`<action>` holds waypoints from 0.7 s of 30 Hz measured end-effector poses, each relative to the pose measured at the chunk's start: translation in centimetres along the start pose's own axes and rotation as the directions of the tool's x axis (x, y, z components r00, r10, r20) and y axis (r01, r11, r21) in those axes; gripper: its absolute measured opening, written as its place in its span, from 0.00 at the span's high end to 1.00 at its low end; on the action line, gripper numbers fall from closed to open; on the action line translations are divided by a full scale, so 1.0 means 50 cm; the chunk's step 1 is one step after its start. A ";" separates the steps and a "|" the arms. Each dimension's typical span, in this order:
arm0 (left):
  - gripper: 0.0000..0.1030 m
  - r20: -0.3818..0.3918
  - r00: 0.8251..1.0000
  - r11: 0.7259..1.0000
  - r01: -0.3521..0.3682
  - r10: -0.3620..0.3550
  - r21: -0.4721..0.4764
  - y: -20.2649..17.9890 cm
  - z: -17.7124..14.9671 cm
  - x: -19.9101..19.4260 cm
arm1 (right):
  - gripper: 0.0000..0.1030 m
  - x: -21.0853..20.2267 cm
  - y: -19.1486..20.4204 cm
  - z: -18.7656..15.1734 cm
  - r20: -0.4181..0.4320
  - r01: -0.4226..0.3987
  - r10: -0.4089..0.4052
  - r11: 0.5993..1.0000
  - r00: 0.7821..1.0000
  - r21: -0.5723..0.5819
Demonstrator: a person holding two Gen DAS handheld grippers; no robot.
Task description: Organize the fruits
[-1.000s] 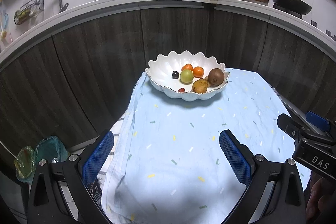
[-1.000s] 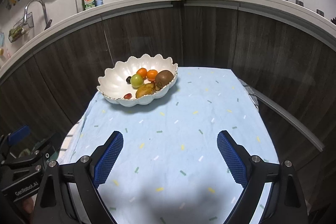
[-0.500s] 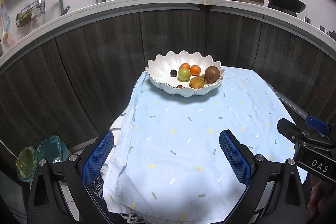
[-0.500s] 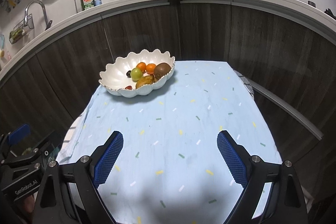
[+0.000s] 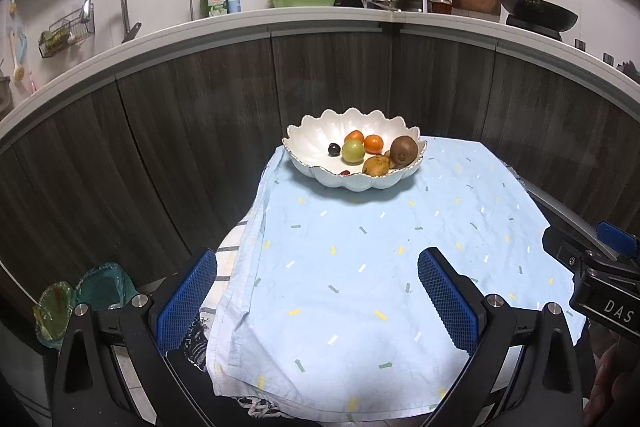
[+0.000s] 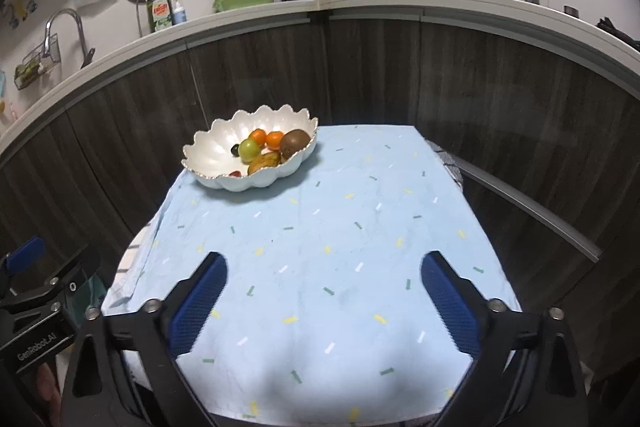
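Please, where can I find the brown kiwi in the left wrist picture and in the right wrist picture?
Left wrist: the kiwi lies above centre, at the right end of the white bowl.
Right wrist: the kiwi lies left of centre, again at the bowl's right end.
Shared landmark: the green fruit beside it.

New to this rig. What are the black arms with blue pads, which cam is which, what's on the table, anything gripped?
No robot here: a person holds a two-finger gripper in each hand, each with a fisheye camera looking along its fingers. One picture is the left gripper, open and empty. The other is the right gripper, its jaws opening with nothing between them. Each view catches the other gripper at its edge. On the blue cloth stands a white scalloped bowl holding a kiwi, two oranges, a green fruit and smaller pieces. Nothing is held.
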State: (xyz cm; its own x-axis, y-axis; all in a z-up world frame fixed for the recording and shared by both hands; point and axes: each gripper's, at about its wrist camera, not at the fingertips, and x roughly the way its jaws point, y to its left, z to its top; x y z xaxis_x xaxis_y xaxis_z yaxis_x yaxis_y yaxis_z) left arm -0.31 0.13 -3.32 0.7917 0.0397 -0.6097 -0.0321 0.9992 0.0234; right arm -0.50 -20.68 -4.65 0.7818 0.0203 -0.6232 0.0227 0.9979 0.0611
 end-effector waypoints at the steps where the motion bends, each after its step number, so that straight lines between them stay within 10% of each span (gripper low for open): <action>1: 0.01 0.002 1.000 1.000 0.000 0.000 0.000 0.000 0.000 -0.002 | 0.03 -0.003 0.001 0.000 0.003 -0.005 0.005 1.000 1.000 0.000; 21: 0.01 0.019 1.000 0.999 -0.022 0.022 -0.027 0.013 -0.005 -0.023 | 0.03 -0.021 0.013 -0.002 0.025 -0.005 0.006 1.000 1.000 -0.017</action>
State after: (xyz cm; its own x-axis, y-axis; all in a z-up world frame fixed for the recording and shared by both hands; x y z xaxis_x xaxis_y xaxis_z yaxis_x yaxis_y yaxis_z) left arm -1.41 0.74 -2.79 0.8024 0.0622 -0.5935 -0.0660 0.9977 0.0153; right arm -1.37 -20.04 -4.02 0.7974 0.0247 -0.6029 0.0080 0.9986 0.0514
